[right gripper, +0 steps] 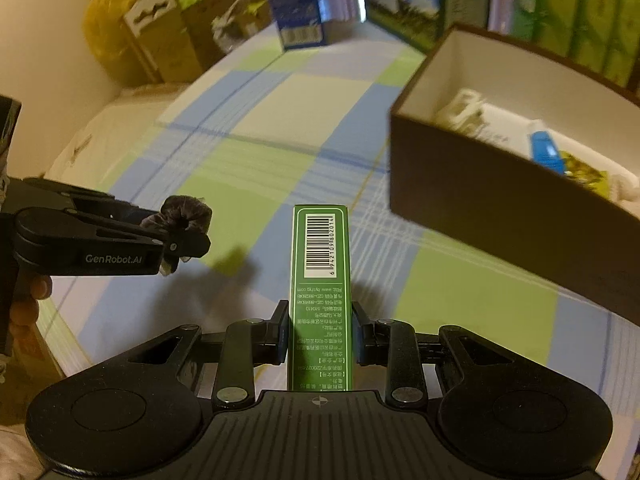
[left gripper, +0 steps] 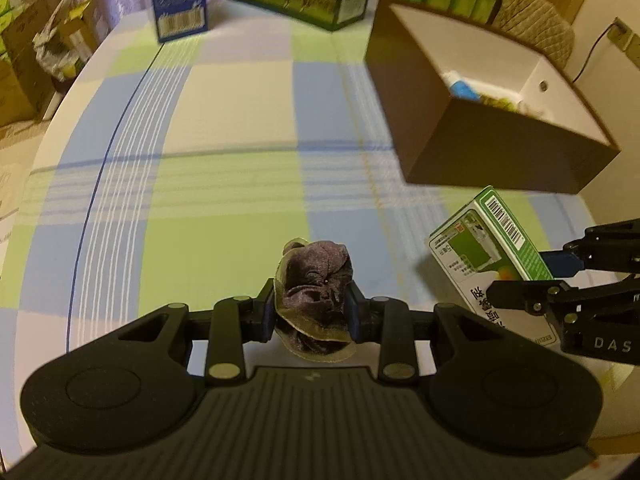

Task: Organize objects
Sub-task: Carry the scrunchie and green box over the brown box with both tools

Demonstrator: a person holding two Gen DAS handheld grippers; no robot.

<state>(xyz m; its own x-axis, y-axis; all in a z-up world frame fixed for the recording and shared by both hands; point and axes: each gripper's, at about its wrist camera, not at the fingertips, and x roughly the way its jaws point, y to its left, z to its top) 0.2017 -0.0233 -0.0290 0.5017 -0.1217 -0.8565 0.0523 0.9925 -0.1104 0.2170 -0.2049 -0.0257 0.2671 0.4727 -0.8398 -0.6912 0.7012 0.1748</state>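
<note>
Left gripper [left gripper: 311, 312], marked GenRobot.AI, pinches a purple scrunchie [left gripper: 314, 280] mid-frame; right gripper [right gripper: 320, 334] clamps a green box [right gripper: 320, 280], barcode 6942109802014 at center.

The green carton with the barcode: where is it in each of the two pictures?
Left wrist view: the green carton is at the lower right, gripped by the right gripper.
Right wrist view: the carton stands centre, upright between that gripper's fingers.
Shared landmark: the brown open box, on the right in both.
</note>
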